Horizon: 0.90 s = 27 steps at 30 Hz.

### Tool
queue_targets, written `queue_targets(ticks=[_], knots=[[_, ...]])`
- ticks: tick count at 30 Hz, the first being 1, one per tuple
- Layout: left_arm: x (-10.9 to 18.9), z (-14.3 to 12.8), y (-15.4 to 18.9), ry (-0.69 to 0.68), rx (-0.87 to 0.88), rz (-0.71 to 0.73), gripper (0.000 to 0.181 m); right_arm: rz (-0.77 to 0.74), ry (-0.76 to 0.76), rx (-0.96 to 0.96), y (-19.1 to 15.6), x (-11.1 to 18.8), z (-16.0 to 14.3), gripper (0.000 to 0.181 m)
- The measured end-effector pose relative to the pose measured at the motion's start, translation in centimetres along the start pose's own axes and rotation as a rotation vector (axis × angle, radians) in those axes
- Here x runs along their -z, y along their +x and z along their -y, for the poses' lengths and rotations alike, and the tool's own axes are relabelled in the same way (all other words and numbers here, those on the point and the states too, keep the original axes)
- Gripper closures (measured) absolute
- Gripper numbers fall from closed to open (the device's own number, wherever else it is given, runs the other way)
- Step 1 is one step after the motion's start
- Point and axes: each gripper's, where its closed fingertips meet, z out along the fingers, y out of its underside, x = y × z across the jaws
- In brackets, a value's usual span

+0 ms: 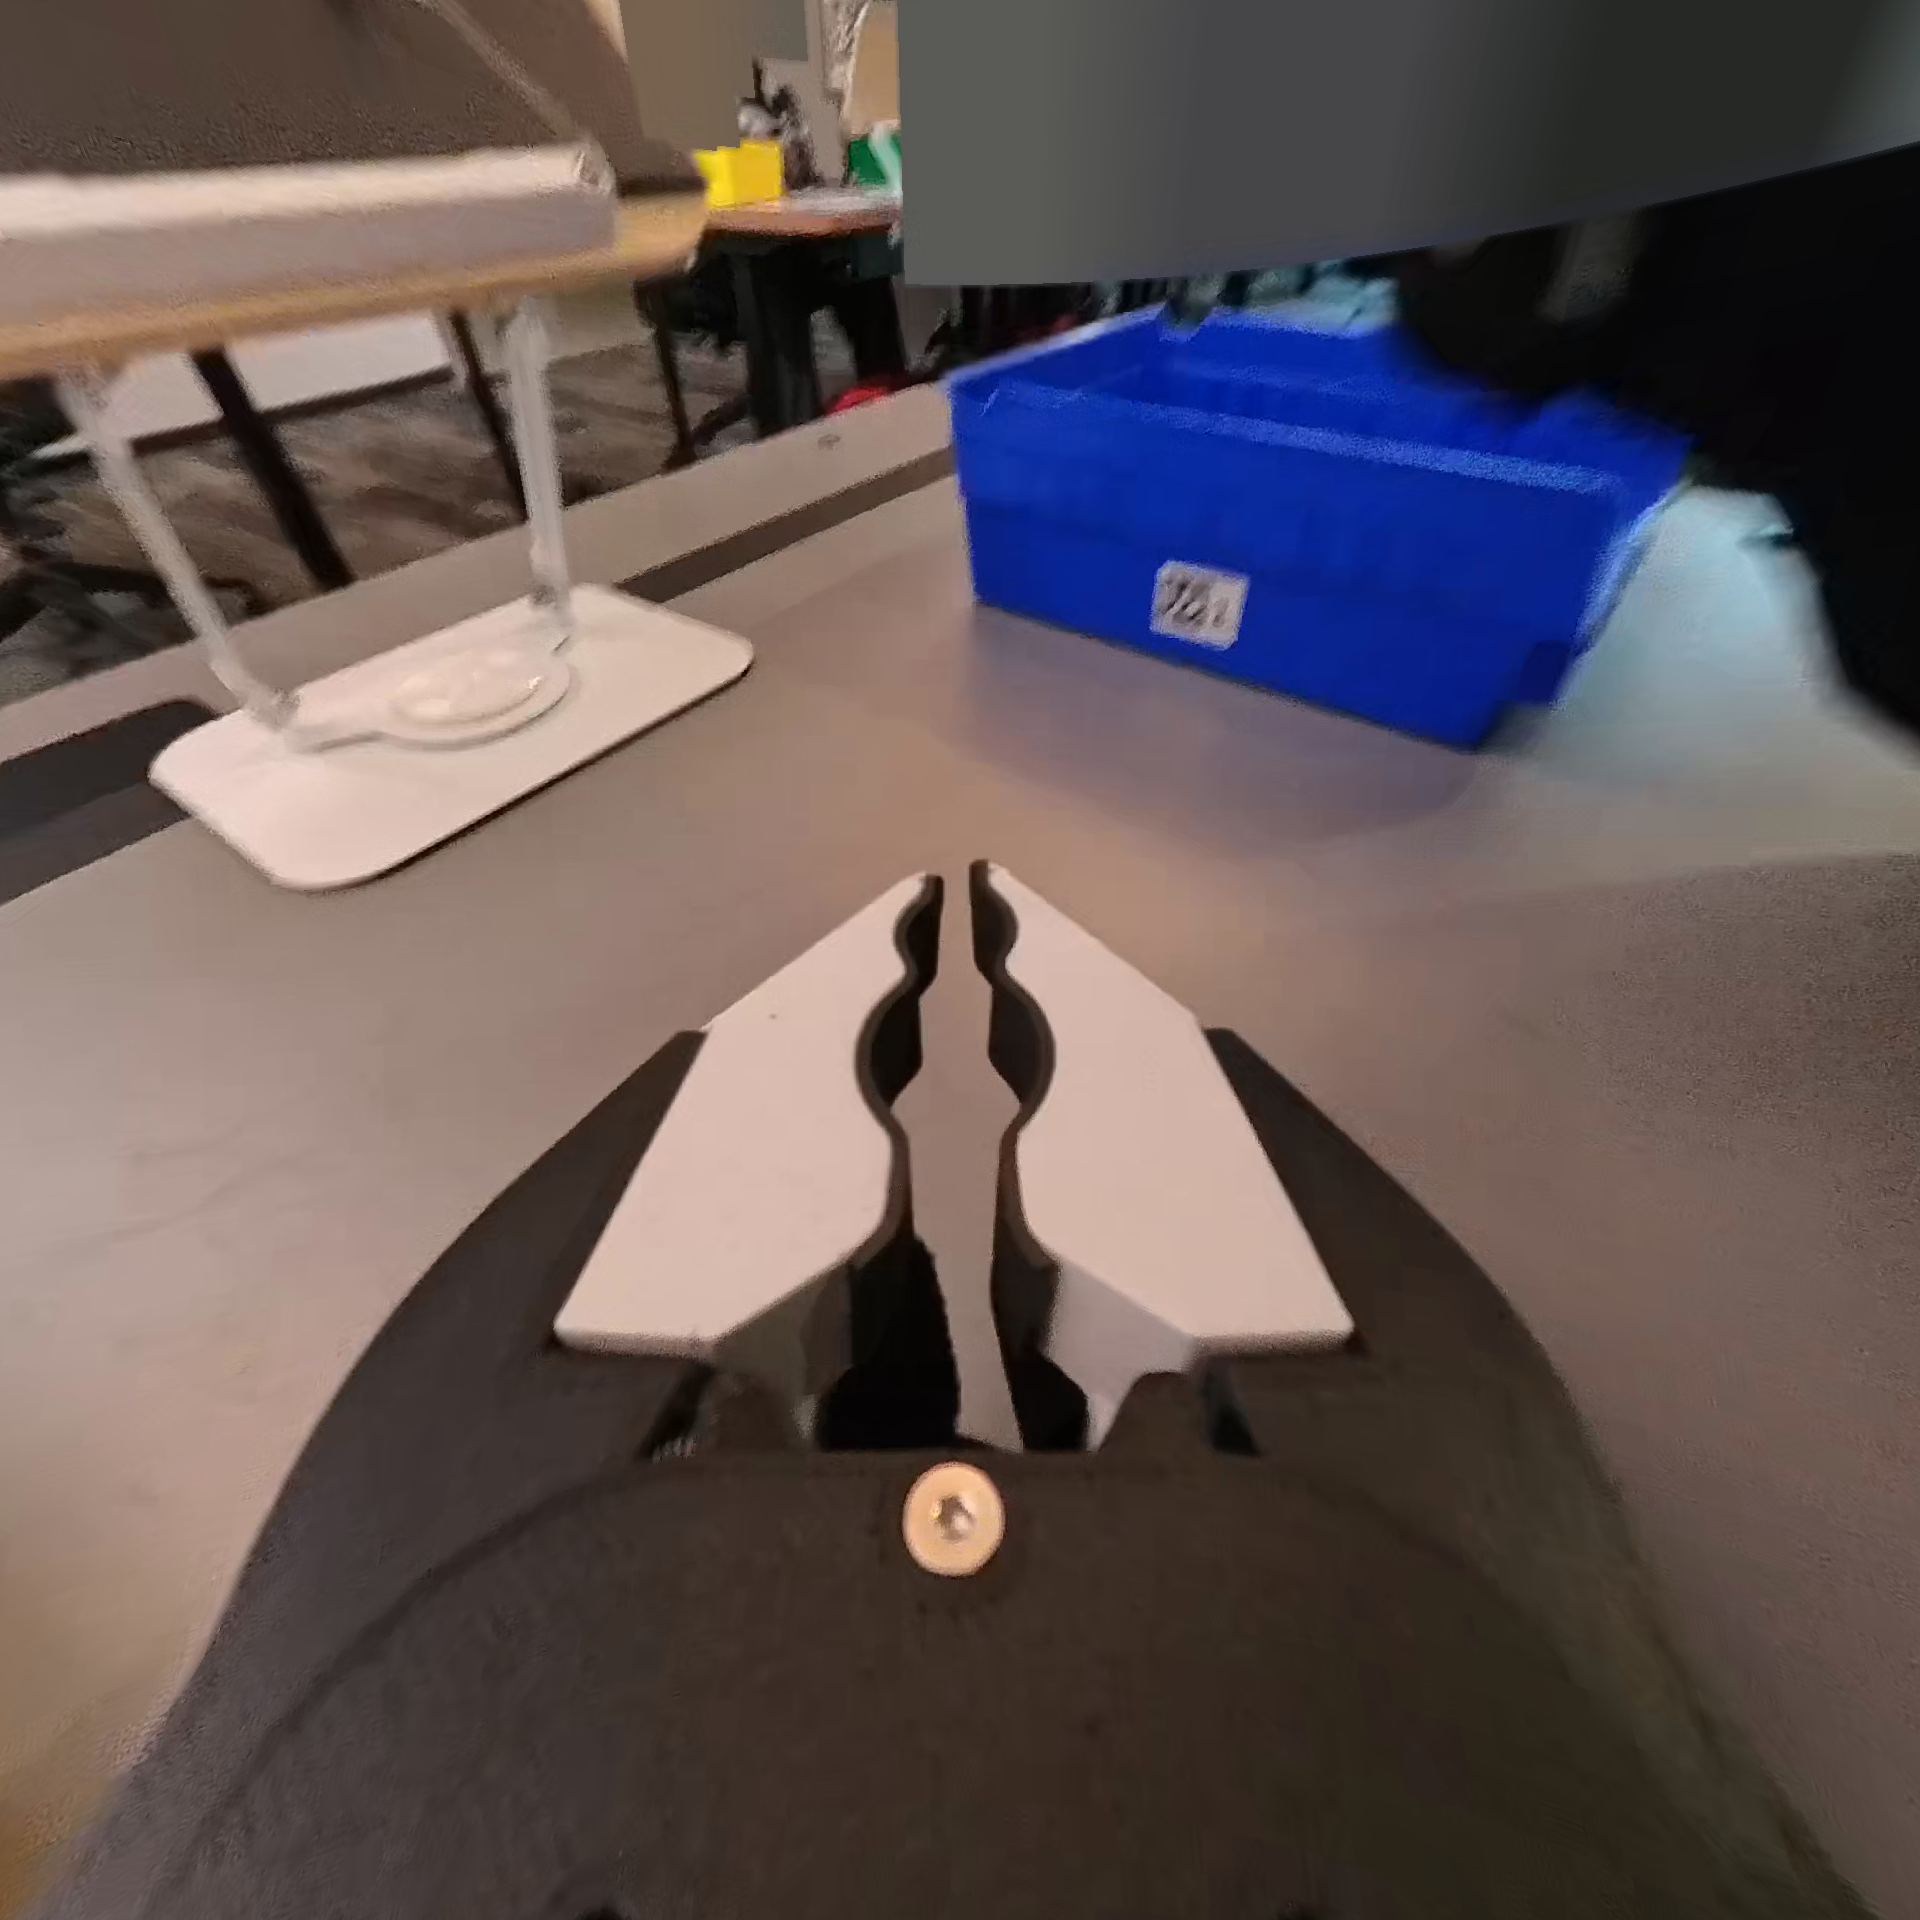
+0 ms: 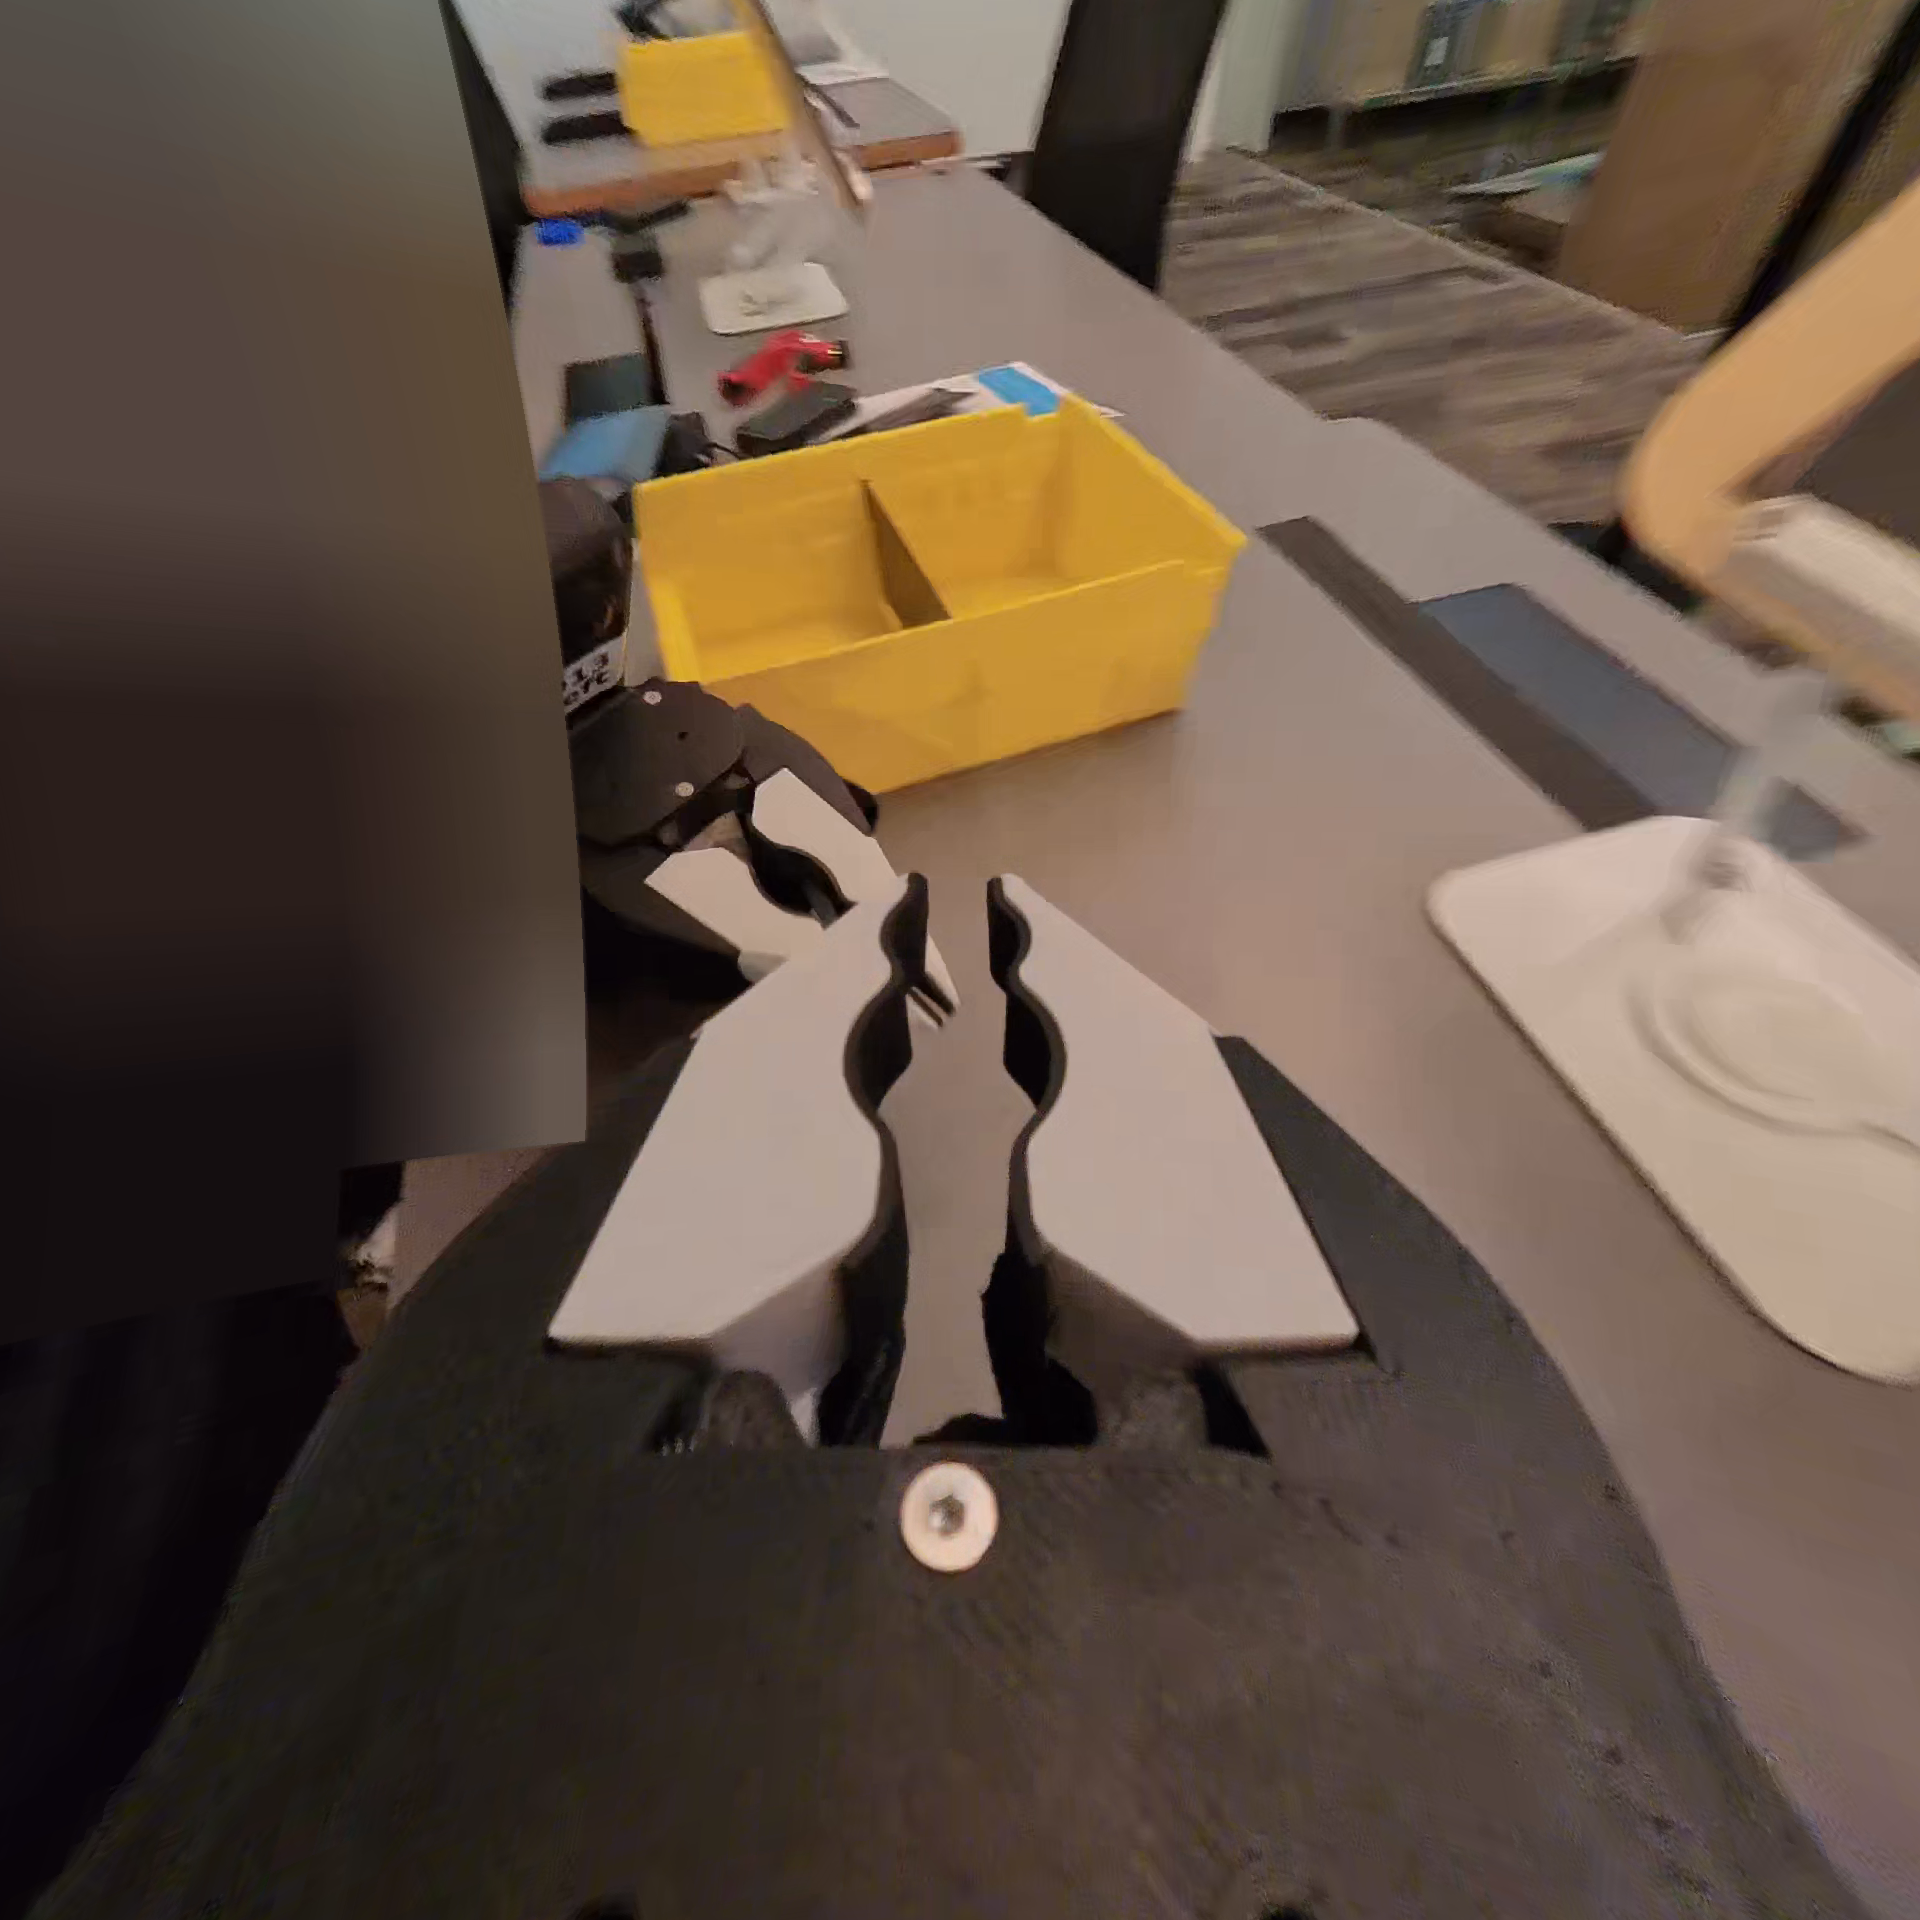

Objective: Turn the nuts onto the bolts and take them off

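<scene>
Two hand-held tools with pale grey scalloped fingers in black housings hover low over a grey tabletop (image 1: pixel 312 1091). The left tool (image 1: pixel 954 883) has its fingers drawn nearly together, a thin slit between the tips, with nothing between them. Ahead of it and to the right sits a blue plastic bin (image 1: pixel 1278 582) bearing a small white label on its near wall; its contents are hidden by the wall and by motion blur. Ahead to the left stands a white flat-based stand with clear acrylic legs (image 1: pixel 457 717) holding up a pale, wood-edged board.

The right tool (image 2: pixel 954 894) likewise has its fingers close together but not touching, gripping nothing. Just beyond its left fingertip lies the left tool (image 2: pixel 821 914), partly overlapped by it in the view. Farther ahead rests a yellow plastic bin with a centre divider (image 2: pixel 935 665), both compartments apparently bare. To the right tool's right is a white stand base (image 2: pixel 1621 1091).

No nuts or bolts can be made out in either view.
</scene>
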Motion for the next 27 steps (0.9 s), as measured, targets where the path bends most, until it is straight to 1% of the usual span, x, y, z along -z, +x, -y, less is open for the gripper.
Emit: queue_targets(ticks=[1,2,3,5,7,8,10,12,13,14,16,18,19,21,23,24,25,26,27], knots=[[0.3,1.2,0.8,0.018,-0.016,-0.019,0.179,0.04,0.002,-0.02,-0.6,-1.9,-0.5,0.171],[0.6,2.3,1.2,0.009,-0.071,-0.005,0.178,0.061,-0.008,-0.039,-0.7,-3.6,-1.3,0.17],[1.0,3.5,1.2,-0.002,-0.13,0.021,0.176,0.069,-0.01,-0.059,-0.4,-5.0,-2.2,0.17],[2.6,6.4,0.3,0.006,-0.201,0.077,0.174,0.098,0.044,-0.123,0.2,-6.9,-3.3,0.174],[4.8,8.3,-2.7,-0.025,-0.234,0.189,0.171,0.114,0.075,-0.174,0.9,-8.1,-4.8,0.177],[6.0,8.8,-4.8,-0.06,-0.235,0.244,0.168,0.11,0.076,-0.182,1.2,-8.6,-5.7,0.177],[8.4,8.6,-9.5,-0.163,-0.219,0.346,0.168,0.109,0.071,-0.194,1.6,-9.3,-7.2,0.178],[10.5,7.3,-13.8,-0.295,-0.172,0.382,0.17,0.108,0.042,-0.198,1.9,-10.0,-8.6,0.178],[11.4,6.5,-15.8,-0.361,-0.188,0.392,0.175,0.115,0.021,-0.204,2.0,-10.4,-9.3,0.177],[12.2,5.5,-17.7,-0.433,-0.196,0.392,0.176,0.125,0.012,-0.214,2.1,-10.6,-9.7,0.177],[12.8,3.1,-20.6,-0.546,-0.148,0.337,0.175,0.125,-0.002,-0.23,2.4,-10.8,-10.3,0.177],[13.1,0.4,-22.8,-0.663,-0.143,0.286,0.173,0.119,-0.017,-0.244,2.8,-10.8,-10.8,0.177],[13.3,-1.0,-23.7,-0.734,-0.145,0.27,0.17,0.121,-0.01,-0.253,2.9,-10.8,-10.7,0.177],[13.6,-4.0,-24.4,-0.875,-0.14,0.197,0.167,0.124,-0.007,-0.264,3.0,-10.7,-10.7,0.177],[14.0,-6.5,-25.4,-0.987,-0.152,0.169,0.162,0.128,-0.016,-0.268,2.9,-10.8,-10.9,0.177],[14.1,-7.6,-25.7,-1.035,-0.153,0.147,0.163,0.129,-0.023,-0.268,2.9,-10.9,-11.0,0.177],[14.4,-8.4,-26.3,-1.087,-0.165,0.156,0.162,0.13,-0.031,-0.266,2.9,-11.0,-11.0,0.177],[14.3,-9.0,-26.6,-1.113,-0.178,0.152,0.16,0.133,-0.04,-0.264,2.8,-11.1,-11.2,0.177],[13.9,-9.2,-26.4,-1.11,-0.178,0.119,0.161,0.135,-0.049,-0.261,2.7,-11.2,-11.3,0.177]])
